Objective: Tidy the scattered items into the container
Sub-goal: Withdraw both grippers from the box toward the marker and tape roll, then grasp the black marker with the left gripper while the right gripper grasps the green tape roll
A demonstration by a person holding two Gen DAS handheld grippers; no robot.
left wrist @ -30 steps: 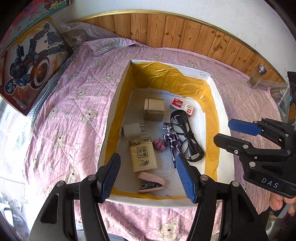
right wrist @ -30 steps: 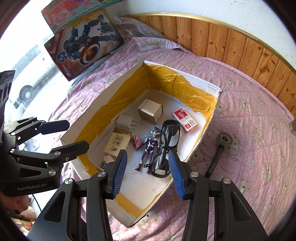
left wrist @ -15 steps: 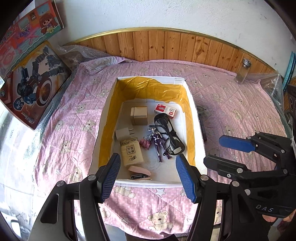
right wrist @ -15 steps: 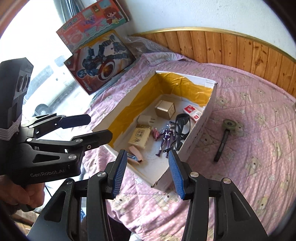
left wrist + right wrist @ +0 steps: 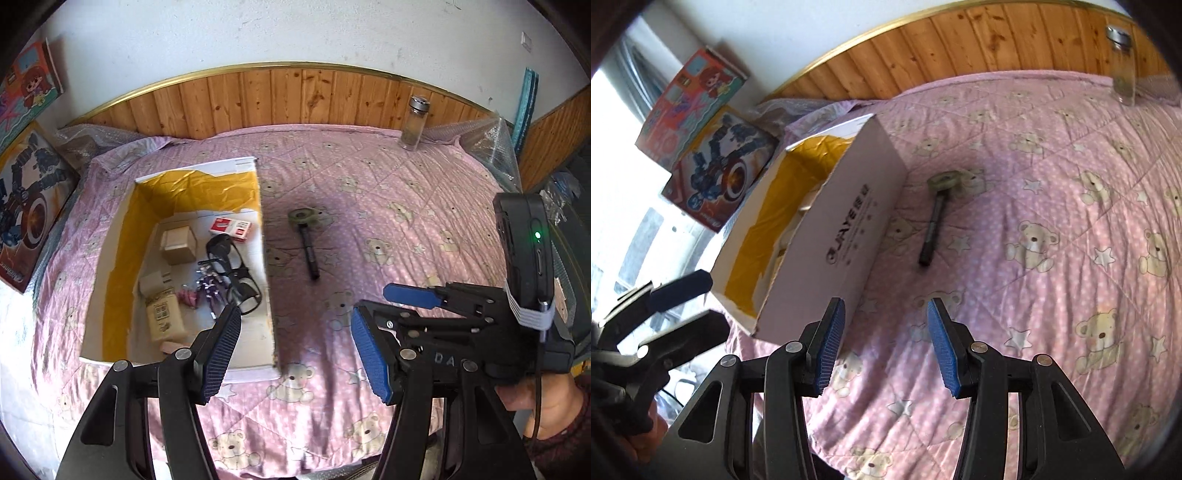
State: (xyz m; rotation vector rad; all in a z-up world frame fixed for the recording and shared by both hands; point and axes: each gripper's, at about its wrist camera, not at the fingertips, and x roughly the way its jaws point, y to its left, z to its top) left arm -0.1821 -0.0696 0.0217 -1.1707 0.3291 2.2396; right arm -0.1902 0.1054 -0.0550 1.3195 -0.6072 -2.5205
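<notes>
Pink bedding with little bears is covering the whole bed, and brown wood boards are running along the wall behind it. I am looking down at a white cardboard box lined with yellow tape, which is sitting on the left part of the quilt. Black glasses, a small tan box, a red and white packet and other little things are already lying inside it.

Only one loose thing is lying out on the quilt: a dark thin stick with a round grey-green head, just beside the right wall of the box but not touching it. A clear glass jar with a metal lid is standing far back by the wall, well apart from everything.

I am holding both tools above the near edge of the bed. My left gripper is gaping wide with nothing between its blue pads. My right gripper is spread apart too and carrying nothing, and it is pointing toward the stick.

I think the stick is hard, light and a bit rolly on the soft quilt. I am guessing the best place to pinch it is across the thin middle of the handle, since the round head looks too wide and may tip.
</notes>
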